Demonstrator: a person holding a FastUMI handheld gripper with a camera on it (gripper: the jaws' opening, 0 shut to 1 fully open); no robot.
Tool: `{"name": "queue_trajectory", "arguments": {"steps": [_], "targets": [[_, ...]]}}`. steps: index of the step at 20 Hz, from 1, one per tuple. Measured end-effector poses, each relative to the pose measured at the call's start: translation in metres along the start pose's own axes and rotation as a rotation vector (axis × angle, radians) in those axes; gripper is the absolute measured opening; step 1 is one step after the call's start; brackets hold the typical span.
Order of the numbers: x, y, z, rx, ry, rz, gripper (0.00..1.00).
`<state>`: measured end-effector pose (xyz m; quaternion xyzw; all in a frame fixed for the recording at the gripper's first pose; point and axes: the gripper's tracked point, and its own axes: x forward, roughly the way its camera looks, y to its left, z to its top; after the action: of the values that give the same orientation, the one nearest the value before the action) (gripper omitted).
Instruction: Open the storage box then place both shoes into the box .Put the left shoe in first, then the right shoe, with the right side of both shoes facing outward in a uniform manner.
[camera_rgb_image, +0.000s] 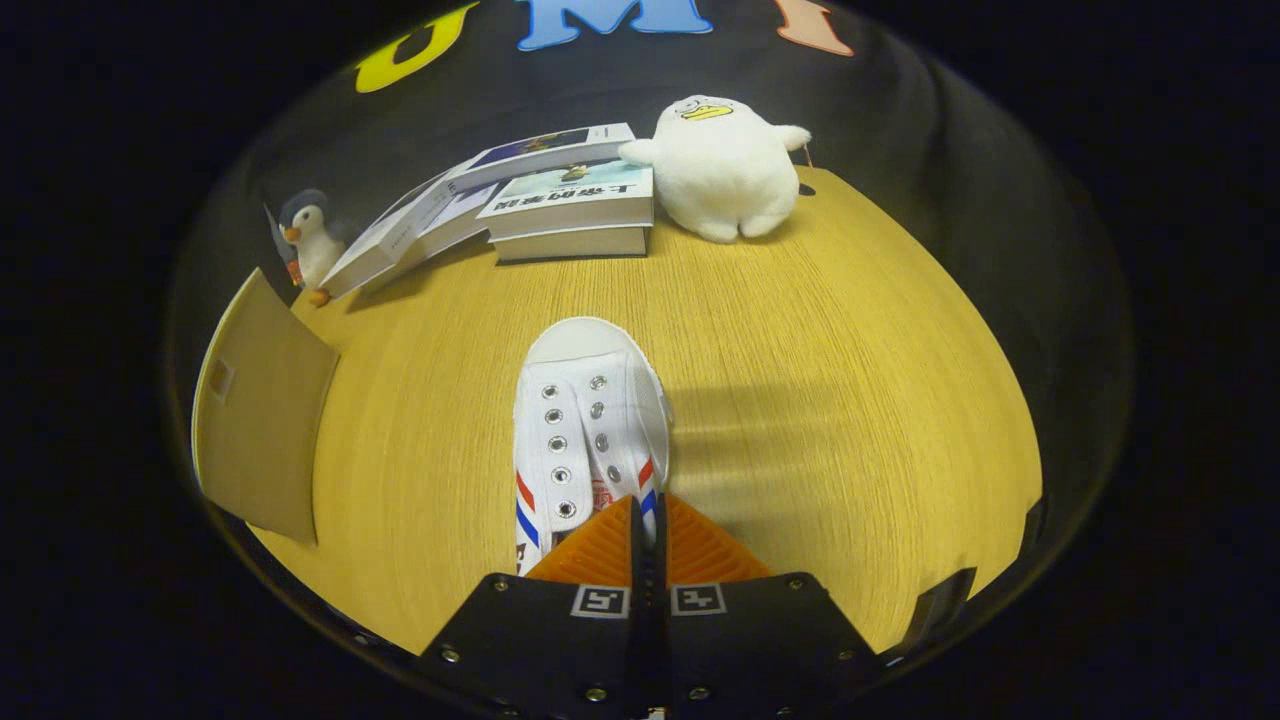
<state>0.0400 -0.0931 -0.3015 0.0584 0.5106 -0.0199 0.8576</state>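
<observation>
While its orange fingers (600, 548) sit nearly together, the gripper (646, 520) pinches the white shoe's (585, 420) collar.

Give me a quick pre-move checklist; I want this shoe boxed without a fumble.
1. Grip: gripper fingers closed on the white shoe side wall: ok.
2. Shoe toe points away from fingers: ok.
3. Which shoe, left or right: cannot tell.
4. Storage box open: cannot tell; a tan panel stands left of the shoe.
5. Books and plush duck lie well beyond: ok.
</observation>
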Motion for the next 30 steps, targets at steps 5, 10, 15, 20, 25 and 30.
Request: {"name": "queue_trajectory", "arguments": {"steps": [5,10,15,20,25,30], "targets": [[-0.016,0.019,0.012,0.144,-0.039,0.071,0.00],[-0.023,0.040,0.013,0.234,-0.025,0.146,0.00],[-0.032,0.073,0.013,0.352,-0.006,0.276,0.00],[-0.053,0.118,0.032,0.407,-0.010,0.429,0.00],[-0.084,0.167,0.058,0.378,-0.058,0.520,0.00],[-0.115,0.221,0.078,0.355,-0.101,0.617,0.00]]}}
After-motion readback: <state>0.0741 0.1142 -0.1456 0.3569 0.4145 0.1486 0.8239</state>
